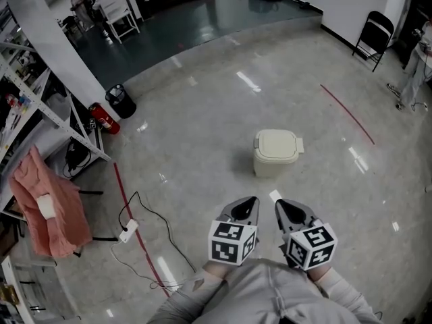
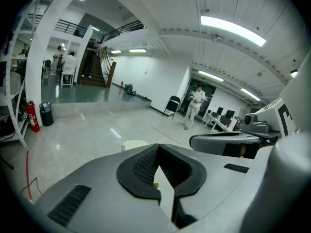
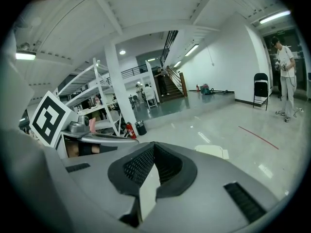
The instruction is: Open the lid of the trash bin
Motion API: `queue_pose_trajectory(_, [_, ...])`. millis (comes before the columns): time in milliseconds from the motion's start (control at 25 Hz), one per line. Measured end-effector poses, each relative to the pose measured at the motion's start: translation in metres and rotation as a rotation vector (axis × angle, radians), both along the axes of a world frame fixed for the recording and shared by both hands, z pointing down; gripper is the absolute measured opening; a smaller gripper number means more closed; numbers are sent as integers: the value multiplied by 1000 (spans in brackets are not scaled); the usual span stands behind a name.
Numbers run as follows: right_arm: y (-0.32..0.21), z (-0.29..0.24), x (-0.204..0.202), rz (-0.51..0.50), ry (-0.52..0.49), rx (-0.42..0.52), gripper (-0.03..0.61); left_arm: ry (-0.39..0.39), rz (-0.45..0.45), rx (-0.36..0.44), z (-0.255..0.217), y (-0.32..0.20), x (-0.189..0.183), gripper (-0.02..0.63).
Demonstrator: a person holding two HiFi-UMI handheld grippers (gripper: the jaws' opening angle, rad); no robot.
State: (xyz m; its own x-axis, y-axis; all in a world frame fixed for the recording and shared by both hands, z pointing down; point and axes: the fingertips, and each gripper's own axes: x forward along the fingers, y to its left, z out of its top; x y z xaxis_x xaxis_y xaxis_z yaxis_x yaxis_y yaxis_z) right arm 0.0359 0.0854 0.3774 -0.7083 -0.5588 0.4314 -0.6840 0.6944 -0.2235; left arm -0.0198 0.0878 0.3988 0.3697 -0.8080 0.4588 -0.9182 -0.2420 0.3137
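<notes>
Two tools are held side by side, the left tool (image 1: 251, 200) and the right tool (image 1: 279, 203), each with jaws closed together on nothing. The trash bin (image 1: 276, 160) is seen ahead on the floor (image 1: 202, 133), lid (image 1: 275, 144) shut, well apart from both, with open floor along every edge.

The right gripper (image 3: 153, 149), its jaws meeting at the tips with nothing between them, points toward the cream trash bin (image 3: 211, 151) (lid down), with a red fire extinguisher (image 3: 129, 130) farther left.

Glossy grey floor (image 1: 202, 133), folding chair (image 1: 373, 32), metal shelving (image 1: 40, 100).
</notes>
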Motion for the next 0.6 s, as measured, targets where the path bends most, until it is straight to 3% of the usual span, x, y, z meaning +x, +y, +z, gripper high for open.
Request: queue_pose_trajectory(600, [-104, 20, -77, 8, 5, -60, 3, -26, 69, -41, 20, -104, -69, 3])
